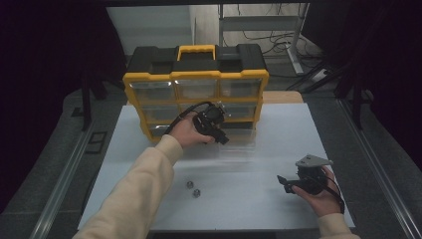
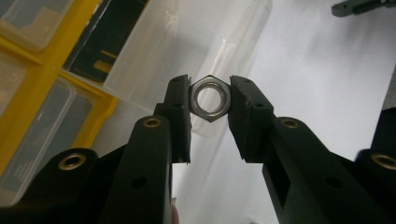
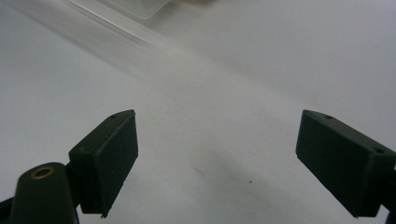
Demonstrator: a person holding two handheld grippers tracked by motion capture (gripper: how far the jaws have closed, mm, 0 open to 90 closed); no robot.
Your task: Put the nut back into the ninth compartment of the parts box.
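We see the organizer [image 1: 195, 89] at the table's [image 1: 259, 199] far edge, a clear drawer [image 1: 234, 149] lying before it, two nuts [image 1: 193, 188] nearer us, left of centre

We seem to be in a lab or workshop set up for recording. We see a white table [image 1: 278, 124] with metal rails along both side edges, a yellow-and-black parts organiser [image 1: 195, 79] with clear drawers at its far edge, a metal frame [image 1: 263, 22] with trailing cables [image 1: 268, 42] behind, and dark curtains [image 1: 45, 59] on both sides.
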